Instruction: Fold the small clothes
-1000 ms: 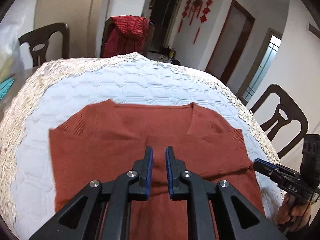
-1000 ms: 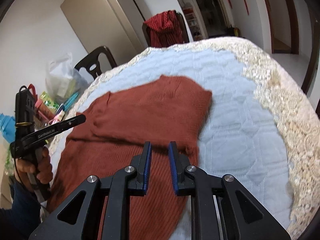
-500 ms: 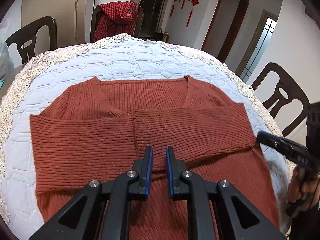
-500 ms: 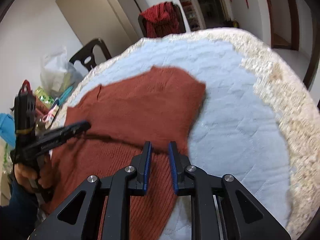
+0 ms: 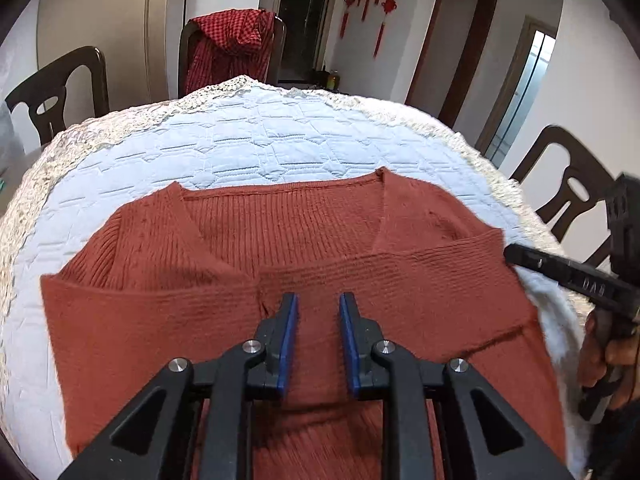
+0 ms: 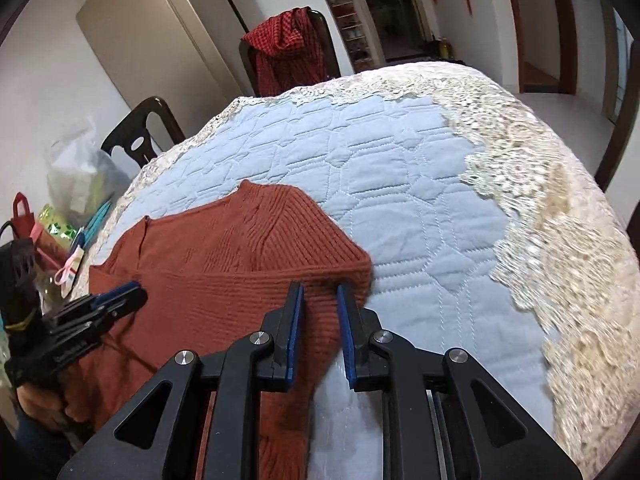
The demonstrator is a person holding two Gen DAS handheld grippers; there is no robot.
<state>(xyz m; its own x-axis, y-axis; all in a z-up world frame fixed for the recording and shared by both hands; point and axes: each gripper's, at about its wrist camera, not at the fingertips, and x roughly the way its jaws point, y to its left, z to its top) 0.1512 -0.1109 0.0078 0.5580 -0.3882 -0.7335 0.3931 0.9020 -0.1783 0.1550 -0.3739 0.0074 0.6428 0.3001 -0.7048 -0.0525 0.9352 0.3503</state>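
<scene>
A rust-red knit sweater (image 5: 304, 240) lies flat on the quilted round table (image 5: 248, 148), both sleeves folded across its chest. My left gripper (image 5: 318, 300) hovers open and empty over the middle of the folded sleeves. My right gripper (image 6: 320, 292) is open and empty over the sweater's (image 6: 240, 264) right folded edge. The right gripper also shows in the left wrist view (image 5: 516, 254) by the sweater's right edge. The left gripper shows in the right wrist view (image 6: 128, 296) above the sweater's left part.
Dark wooden chairs (image 5: 56, 92) ring the table; one at the back carries a red checked cloth (image 5: 232, 48). Another chair (image 5: 568, 192) stands at the right. A plastic bag and clutter (image 6: 76, 184) sit at the table's left. Lace trim (image 6: 560, 220) edges the cloth.
Both grippers' jaws have opened a little wider. The left gripper has drawn back and lowered over the sweater. The right gripper has moved in over the sweater's right folded edge.
</scene>
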